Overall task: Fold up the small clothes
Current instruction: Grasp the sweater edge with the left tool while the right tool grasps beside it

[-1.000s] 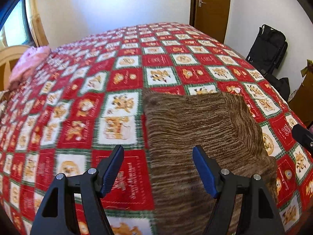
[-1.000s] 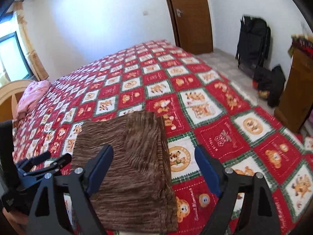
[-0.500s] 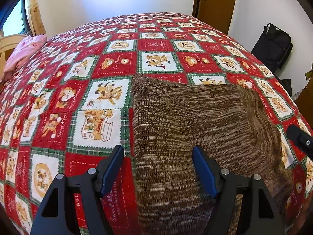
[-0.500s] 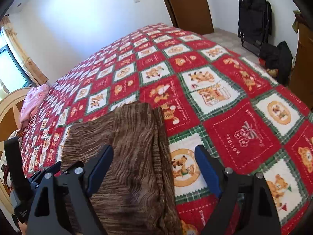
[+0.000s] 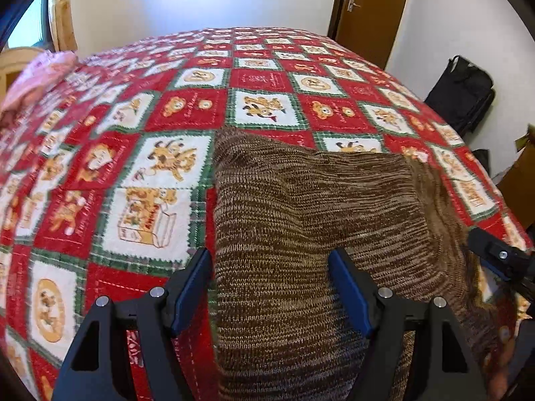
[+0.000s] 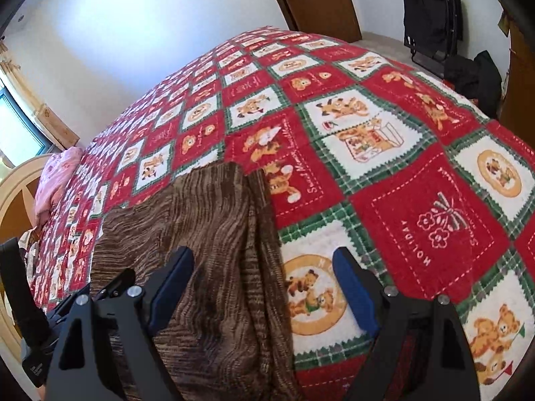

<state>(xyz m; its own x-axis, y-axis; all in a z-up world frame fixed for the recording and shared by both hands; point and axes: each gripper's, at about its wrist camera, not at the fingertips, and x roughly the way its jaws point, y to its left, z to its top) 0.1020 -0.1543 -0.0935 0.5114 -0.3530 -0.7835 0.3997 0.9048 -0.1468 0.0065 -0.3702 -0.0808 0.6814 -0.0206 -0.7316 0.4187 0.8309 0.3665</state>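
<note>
A brown knitted garment point(image 5: 317, 220) lies flat on the red patchwork bedspread point(image 5: 140, 153), folded into a rough rectangle. My left gripper point(image 5: 271, 287) is open, low over the garment's near left edge, straddling that edge. In the right wrist view the garment point(image 6: 207, 254) shows with a second layer along its right side. My right gripper point(image 6: 264, 287) is open, low over the garment's near right edge, straddling it. The right gripper's tip shows at the right of the left view point(image 5: 498, 257). Neither holds anything.
A pink cloth point(image 5: 36, 73) lies at the bed's far left by a wooden headboard point(image 6: 13, 200). A brown door point(image 5: 367, 10) and black bags point(image 6: 431, 10) stand beyond the bed's right edge. A wooden cabinet point(image 6: 518, 77) is at far right.
Both grippers have come down and forward onto the garment's near edge. The garment now fills more of each view. Both jaws stay open.
</note>
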